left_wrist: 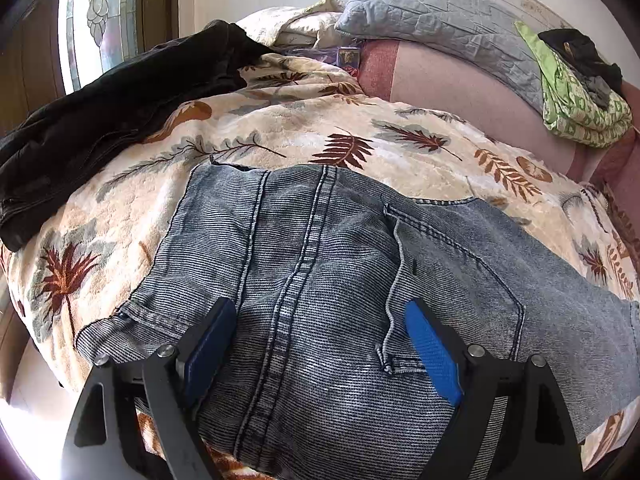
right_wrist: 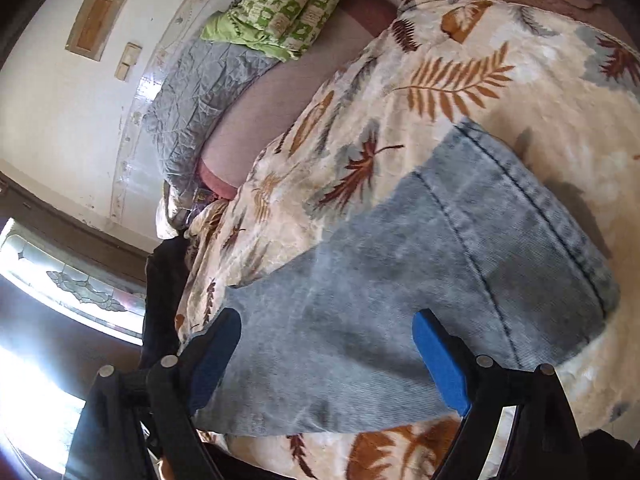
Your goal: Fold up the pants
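Note:
A pair of light blue denim pants (left_wrist: pixel 320 280) lies in a folded stack on a cream leaf-print blanket (left_wrist: pixel 280 128). My left gripper (left_wrist: pixel 320 316) is open just above the upper layer, its blue pads (left_wrist: pixel 430 354) apart over the central seam. In the right wrist view the pants (right_wrist: pixel 400 280) show a smooth pale panel with a stitched hem edge. My right gripper (right_wrist: pixel 328 328) is open over that panel near its front edge, holding nothing.
A black jacket (left_wrist: pixel 112 112) lies on the blanket at the left. A grey quilted pillow (left_wrist: pixel 440 12) and a green patterned cloth (left_wrist: pixel 580 100) rest on the pink mattress behind. A window (right_wrist: pixel 60 288) is at the left.

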The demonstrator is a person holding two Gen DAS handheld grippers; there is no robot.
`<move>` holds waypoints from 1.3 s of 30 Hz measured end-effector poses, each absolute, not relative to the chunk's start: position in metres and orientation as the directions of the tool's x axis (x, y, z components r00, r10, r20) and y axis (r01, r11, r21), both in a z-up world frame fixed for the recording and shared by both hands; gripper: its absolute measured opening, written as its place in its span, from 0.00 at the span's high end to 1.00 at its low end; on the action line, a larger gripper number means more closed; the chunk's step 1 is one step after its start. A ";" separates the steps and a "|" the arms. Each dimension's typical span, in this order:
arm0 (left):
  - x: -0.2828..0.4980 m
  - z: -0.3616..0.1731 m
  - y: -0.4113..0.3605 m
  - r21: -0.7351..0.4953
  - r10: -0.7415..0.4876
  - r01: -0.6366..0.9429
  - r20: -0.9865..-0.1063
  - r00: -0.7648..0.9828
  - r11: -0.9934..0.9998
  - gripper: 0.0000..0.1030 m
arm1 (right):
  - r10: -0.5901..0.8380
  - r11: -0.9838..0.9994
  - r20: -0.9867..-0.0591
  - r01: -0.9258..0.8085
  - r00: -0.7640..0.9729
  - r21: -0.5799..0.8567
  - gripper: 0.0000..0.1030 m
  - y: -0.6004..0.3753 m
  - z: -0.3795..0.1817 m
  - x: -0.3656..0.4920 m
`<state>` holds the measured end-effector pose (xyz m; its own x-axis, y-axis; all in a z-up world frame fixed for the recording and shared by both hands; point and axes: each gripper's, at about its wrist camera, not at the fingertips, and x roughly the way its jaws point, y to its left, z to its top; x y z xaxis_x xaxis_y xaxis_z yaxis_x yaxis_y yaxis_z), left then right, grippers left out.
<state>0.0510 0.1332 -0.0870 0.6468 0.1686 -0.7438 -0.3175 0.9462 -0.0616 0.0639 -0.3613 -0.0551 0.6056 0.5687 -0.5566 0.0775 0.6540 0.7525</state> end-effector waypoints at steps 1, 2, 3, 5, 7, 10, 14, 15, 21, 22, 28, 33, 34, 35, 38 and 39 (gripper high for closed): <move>0.051 -0.088 0.131 -0.047 0.176 -0.313 -0.745 0.644 0.949 0.16 | 0.585 0.639 -0.546 0.074 0.599 0.766 0.13 -0.359 -0.054 0.075; 0.051 -0.088 0.131 -0.040 0.179 -0.311 -0.744 0.643 0.950 0.16 | 0.605 0.616 -0.535 0.080 0.590 0.784 0.13 -0.358 -0.056 0.086; 0.050 -0.088 0.131 -0.039 0.178 -0.309 -0.745 0.642 0.950 0.16 | 0.627 0.589 -0.520 0.084 0.581 0.804 0.13 -0.358 -0.058 0.098; 0.048 -0.087 0.132 -0.050 0.172 -0.310 -0.744 0.646 0.949 0.16 | 0.676 0.534 -0.487 0.088 0.553 0.841 0.13 -0.359 -0.067 0.121; 0.048 -0.087 0.134 -0.059 0.169 -0.315 -0.743 0.648 0.947 0.16 | 0.687 0.518 -0.496 0.121 0.531 0.847 0.13 -0.363 -0.081 0.141; 0.050 -0.087 0.134 -0.052 0.178 -0.321 -0.742 0.646 0.946 0.16 | 0.688 0.505 -0.530 0.199 0.496 0.840 0.15 -0.375 -0.119 0.164; 0.049 -0.085 0.134 -0.063 0.178 -0.326 -0.734 0.656 0.943 0.16 | 0.715 0.462 -0.467 0.149 0.520 0.874 0.15 -0.378 -0.099 0.157; 0.047 -0.083 0.136 -0.081 0.170 -0.328 -0.726 0.667 0.941 0.16 | 0.717 0.461 -0.447 0.117 0.534 0.880 0.15 -0.379 -0.089 0.147; 0.024 -0.059 0.141 -0.149 0.177 -0.335 -0.619 0.765 0.930 0.16 | 0.618 0.522 -0.447 0.087 0.646 0.848 0.15 -0.399 -0.058 0.040; 0.024 -0.058 0.139 -0.153 0.162 -0.321 -0.620 0.767 0.935 0.16 | 0.593 0.518 -0.454 0.117 0.665 0.848 0.15 -0.409 -0.059 0.022; 0.030 -0.053 0.101 -0.179 0.040 -0.206 -0.653 0.756 0.962 0.16 | 0.506 0.403 -0.490 0.308 0.710 0.862 0.15 -0.464 -0.090 -0.032; 0.026 -0.045 0.057 -0.201 -0.060 -0.101 -0.663 0.746 0.974 0.16 | 0.514 0.377 -0.514 0.357 0.687 0.855 0.15 -0.471 -0.106 -0.019; 0.024 -0.044 0.050 -0.199 -0.071 -0.084 -0.665 0.744 0.976 0.16 | 0.514 0.373 -0.520 0.369 0.682 0.852 0.15 -0.472 -0.109 -0.015; 0.021 -0.043 0.043 -0.191 -0.076 -0.071 -0.667 0.742 0.979 0.16 | 0.507 0.362 -0.527 0.386 0.682 0.849 0.15 -0.472 -0.111 -0.013; 0.017 -0.042 0.028 -0.170 -0.086 -0.041 -0.672 0.735 0.985 0.16 | 0.517 0.333 -0.523 0.404 0.677 0.852 0.15 -0.474 -0.117 -0.005; 0.017 -0.042 0.024 -0.172 -0.095 -0.032 -0.676 0.731 0.985 0.16 | 0.518 0.315 -0.521 0.414 0.679 0.854 0.15 -0.475 -0.120 -0.005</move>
